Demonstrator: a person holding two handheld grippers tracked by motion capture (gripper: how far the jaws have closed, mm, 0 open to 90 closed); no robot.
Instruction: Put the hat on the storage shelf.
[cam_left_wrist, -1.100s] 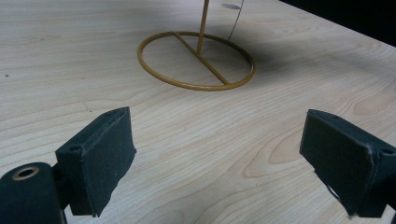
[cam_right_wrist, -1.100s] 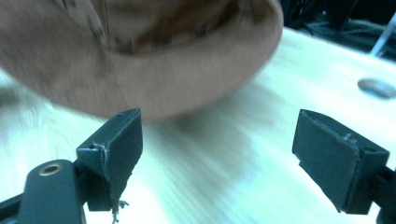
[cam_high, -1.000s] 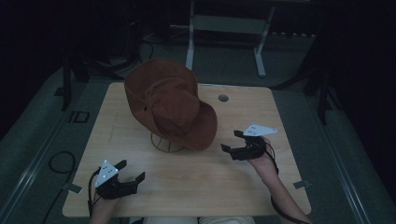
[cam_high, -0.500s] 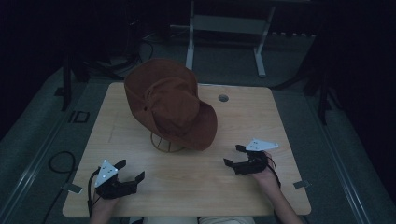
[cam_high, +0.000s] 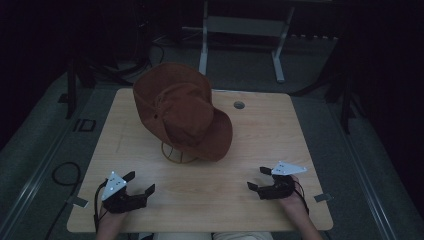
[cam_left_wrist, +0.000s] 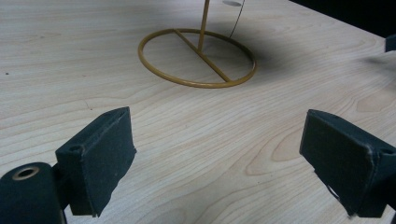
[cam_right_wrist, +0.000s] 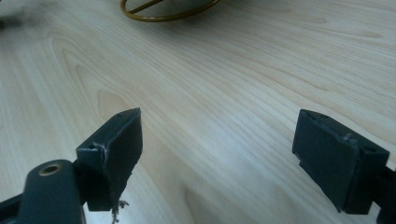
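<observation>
A brown brimmed hat (cam_high: 182, 115) sits tilted on a gold wire stand (cam_high: 178, 154), left of centre on the light wooden surface (cam_high: 260, 135) in the high view. The brim droops toward the lower right, hiding most of the stand. A small round grommet (cam_high: 239, 105) lies in the surface above and right of the hat.

Left hand-held gripper (cam_high: 138, 183): at the lower left of the high view, near the front edge of the surface, jaws spread wide with nothing between them. A grey three-cornered plate (cam_high: 114, 184) sits on top. In the left gripper view the stand's ring base (cam_left_wrist: 197, 58) and its upright rod (cam_left_wrist: 204, 24) appear at upper centre, well apart from the jaws.

Right hand-held gripper (cam_high: 258, 178): at the lower right of the high view, jaws spread wide and empty, pointing left. In the right gripper view, part of the ring base (cam_right_wrist: 168, 11) shows at the top edge, well apart from the jaws.
</observation>
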